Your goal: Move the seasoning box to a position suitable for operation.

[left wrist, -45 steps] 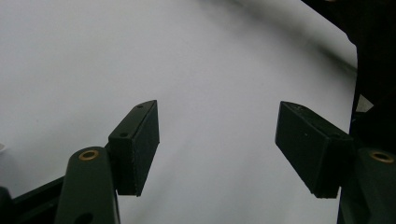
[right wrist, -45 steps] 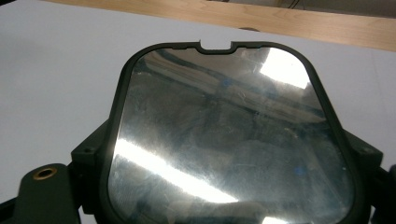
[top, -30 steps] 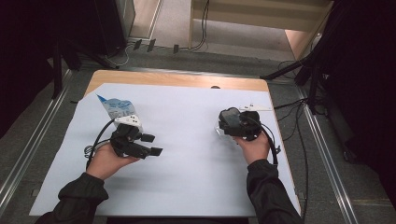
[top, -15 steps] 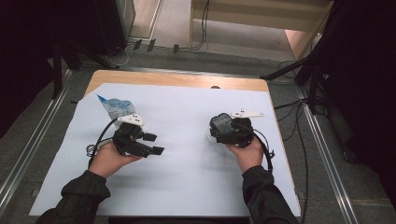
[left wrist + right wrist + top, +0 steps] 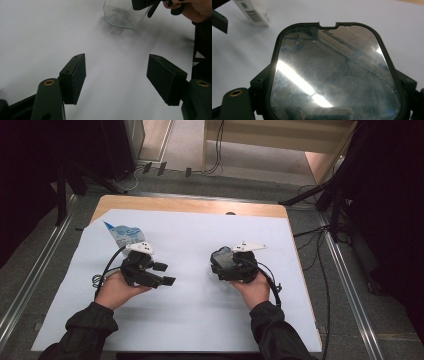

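My right gripper (image 5: 222, 266) is shut on a clear container (image 5: 223, 256) with a black-rimmed, glossy lid (image 5: 334, 75), held just right of the middle of the white sheet (image 5: 200, 315). Its jaws press on the lid's two sides. The container's clear base (image 5: 122, 15) appears at the top of the left gripper view. My left gripper (image 5: 165, 273) hovers over the left part of the sheet and points right toward the container. Its jaws stand open with nothing but bare sheet between them (image 5: 117, 77). A blue and white pouch (image 5: 122, 234) lies just behind the left hand.
The sheet covers a wooden table (image 5: 190, 205) whose far edge stays bare. A white barcode label on the pouch (image 5: 253, 13) sits at the top left of the right gripper view. Metal floor rails, cables and a black stand (image 5: 335, 205) surround the table.
The right hand has carried the container leftward, toward the middle of the sheet and closer to the left gripper. The left hand and the pouch have stayed put.
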{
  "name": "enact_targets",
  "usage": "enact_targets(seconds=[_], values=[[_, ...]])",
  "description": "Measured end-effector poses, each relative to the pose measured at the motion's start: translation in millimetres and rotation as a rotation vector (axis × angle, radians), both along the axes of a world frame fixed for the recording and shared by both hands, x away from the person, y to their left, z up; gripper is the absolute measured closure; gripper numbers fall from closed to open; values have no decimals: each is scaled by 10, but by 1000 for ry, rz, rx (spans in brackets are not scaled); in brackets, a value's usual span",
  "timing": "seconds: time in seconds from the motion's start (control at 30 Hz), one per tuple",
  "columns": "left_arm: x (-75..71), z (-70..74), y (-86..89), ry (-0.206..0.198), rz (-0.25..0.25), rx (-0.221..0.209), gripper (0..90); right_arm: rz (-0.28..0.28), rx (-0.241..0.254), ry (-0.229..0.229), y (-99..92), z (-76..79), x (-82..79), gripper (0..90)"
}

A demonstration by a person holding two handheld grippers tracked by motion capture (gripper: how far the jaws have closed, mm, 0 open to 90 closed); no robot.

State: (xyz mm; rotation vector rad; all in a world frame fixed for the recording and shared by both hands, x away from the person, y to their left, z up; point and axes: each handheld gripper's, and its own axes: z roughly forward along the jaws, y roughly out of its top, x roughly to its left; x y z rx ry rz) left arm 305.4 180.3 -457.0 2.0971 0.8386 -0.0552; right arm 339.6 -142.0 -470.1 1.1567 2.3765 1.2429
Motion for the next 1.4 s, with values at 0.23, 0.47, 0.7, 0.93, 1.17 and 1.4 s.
enact_targets(seconds=[0.23,0.47,0.7,0.93,1.17,1.4], values=[[-19,5,20,-4,9,-2,330,53,-15,-11,127,-3,-34,166],[-47,9,51,-3,16,3,329,97,-27,-10,279,-40,-49,166],[-71,5,92,-1,25,0,329,147,-49,-28,446,-79,-71,166],[-83,-1,111,4,34,-1,328,160,-83,-40,576,-148,-89,166],[-83,-5,115,5,33,0,328,158,-95,-73,619,-190,-119,165],[-81,-3,105,11,29,-6,326,178,-91,-49,601,-208,-115,147]])
